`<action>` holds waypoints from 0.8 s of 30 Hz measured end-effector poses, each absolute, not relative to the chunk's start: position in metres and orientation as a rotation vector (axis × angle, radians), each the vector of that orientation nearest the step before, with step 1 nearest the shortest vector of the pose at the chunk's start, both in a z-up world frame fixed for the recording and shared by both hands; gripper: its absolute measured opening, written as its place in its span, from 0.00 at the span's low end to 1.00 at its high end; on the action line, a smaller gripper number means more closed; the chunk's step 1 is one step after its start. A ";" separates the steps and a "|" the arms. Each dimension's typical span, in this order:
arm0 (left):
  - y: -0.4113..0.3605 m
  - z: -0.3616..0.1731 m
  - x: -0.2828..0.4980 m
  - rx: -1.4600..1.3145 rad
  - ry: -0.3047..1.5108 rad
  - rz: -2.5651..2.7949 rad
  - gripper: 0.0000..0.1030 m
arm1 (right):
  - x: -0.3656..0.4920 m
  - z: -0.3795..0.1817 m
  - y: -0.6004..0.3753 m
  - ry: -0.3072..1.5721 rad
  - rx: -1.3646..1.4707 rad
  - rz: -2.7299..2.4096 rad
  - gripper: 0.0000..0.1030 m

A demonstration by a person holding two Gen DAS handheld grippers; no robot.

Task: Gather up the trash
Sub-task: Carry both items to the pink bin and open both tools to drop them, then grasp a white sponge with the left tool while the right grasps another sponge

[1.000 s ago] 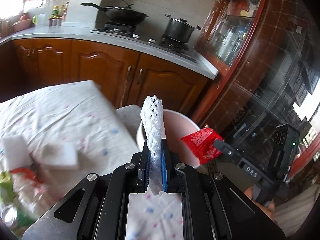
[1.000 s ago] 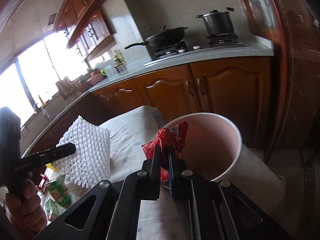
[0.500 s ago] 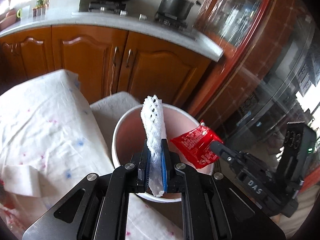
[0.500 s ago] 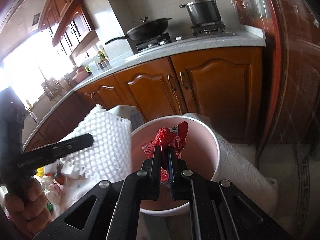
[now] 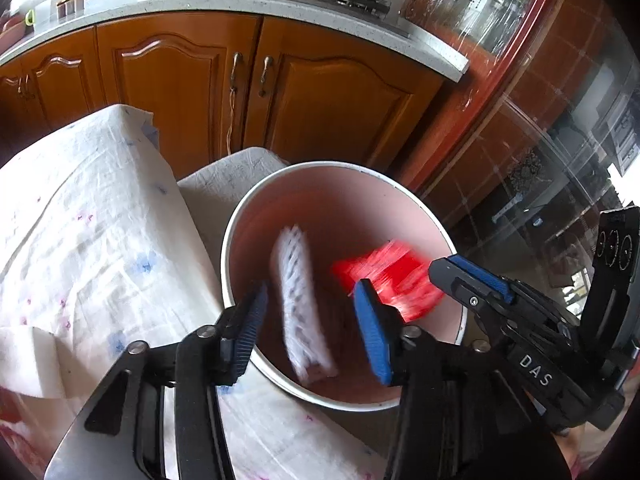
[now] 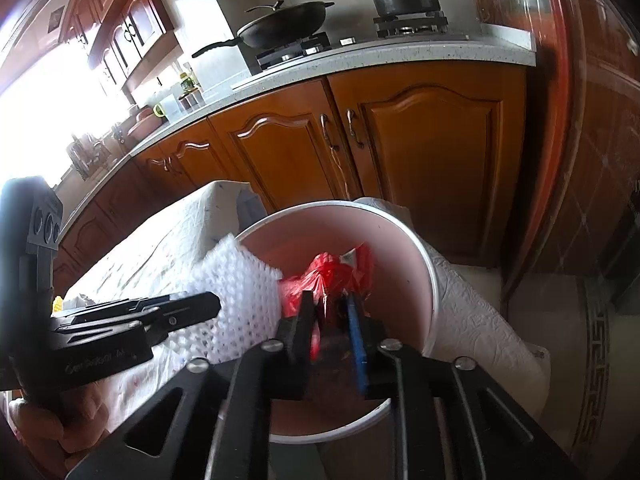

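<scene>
While both claws tilt down over the round pink plastic bin beside the desk edge, the left claw is opening, white foam net loose between its jaws; the right claw is opening around the red crinkled wrapper.

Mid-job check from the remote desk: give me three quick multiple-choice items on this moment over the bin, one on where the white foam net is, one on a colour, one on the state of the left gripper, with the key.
1. Where is the white foam net?
A. Flat on the tablecloth
B. Over the open pink bin, between the left gripper's pads
C. On the stove

2. What colour is the crumpled wrapper at the right gripper?
A. Red
B. Green
C. Yellow

3. How does the left gripper stand?
A. Clamped shut on the net
B. Out of view
C. Jaws apart, clear of the net

Key: 1 B, the left wrist view shows the net blurred inside the bin's rim; 2 A, it is bright red in both views; 3 C, the jaws are opening and gaps show on both sides of the net.
</scene>
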State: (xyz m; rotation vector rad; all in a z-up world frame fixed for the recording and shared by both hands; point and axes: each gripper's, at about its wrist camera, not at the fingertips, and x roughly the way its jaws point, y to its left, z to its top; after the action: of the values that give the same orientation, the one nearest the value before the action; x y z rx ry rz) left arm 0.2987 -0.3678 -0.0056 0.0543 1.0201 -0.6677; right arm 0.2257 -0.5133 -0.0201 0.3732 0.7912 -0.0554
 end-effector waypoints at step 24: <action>-0.249 0.019 0.254 -0.102 0.933 -0.557 0.54 | 0.181 0.009 -0.474 0.638 0.423 0.048 0.87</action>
State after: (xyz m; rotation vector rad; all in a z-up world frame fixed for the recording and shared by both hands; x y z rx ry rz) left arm 0.2543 -0.2490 0.0193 -0.1023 0.9325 -0.5565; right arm 0.1805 -0.4741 0.0092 0.4229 0.6376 0.0479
